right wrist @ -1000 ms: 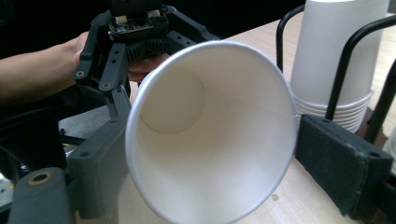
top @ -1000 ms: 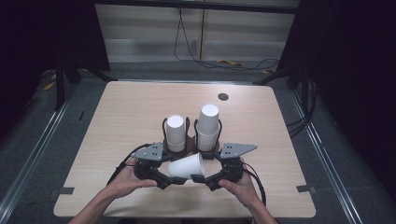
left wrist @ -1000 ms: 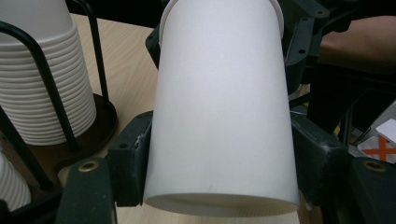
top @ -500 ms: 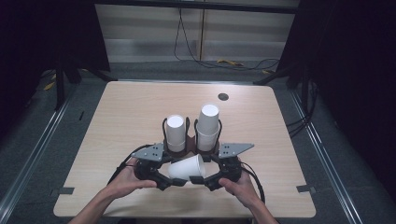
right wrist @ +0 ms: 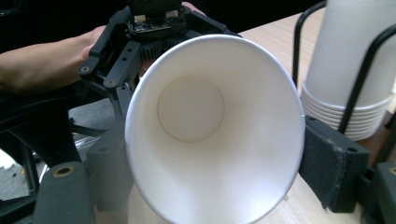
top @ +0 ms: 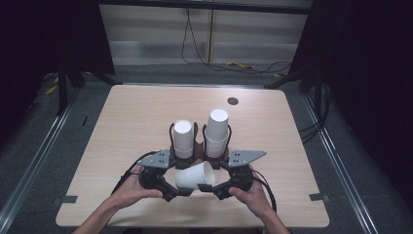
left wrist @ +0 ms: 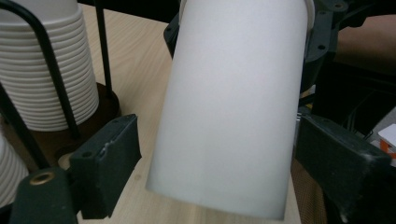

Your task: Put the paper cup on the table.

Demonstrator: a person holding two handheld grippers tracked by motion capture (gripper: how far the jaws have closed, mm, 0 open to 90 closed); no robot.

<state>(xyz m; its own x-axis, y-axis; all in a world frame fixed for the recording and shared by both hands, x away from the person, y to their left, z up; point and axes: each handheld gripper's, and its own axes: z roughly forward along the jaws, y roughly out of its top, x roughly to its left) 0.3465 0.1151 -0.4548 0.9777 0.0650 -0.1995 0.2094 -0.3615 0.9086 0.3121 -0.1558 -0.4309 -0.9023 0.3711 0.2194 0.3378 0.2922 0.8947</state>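
A white paper cup lies on its side above the table's near edge, between the two grippers. My left gripper is at its base end. In the left gripper view the cup stands between the jaws of the left gripper, which have just been opening; a slim gap shows beside the left pad. My right gripper is shut on the cup's rim. The right gripper view looks straight into the cup's mouth, with the right gripper pressing on both sides.
Two stacks of white cups, a shorter one and a taller one, stand in a black wire holder just beyond the grippers. A dark round spot marks the far side of the wooden table.
The cup has tilted a little, its mouth end lifting toward the stacks. Both hands have stayed where they were.
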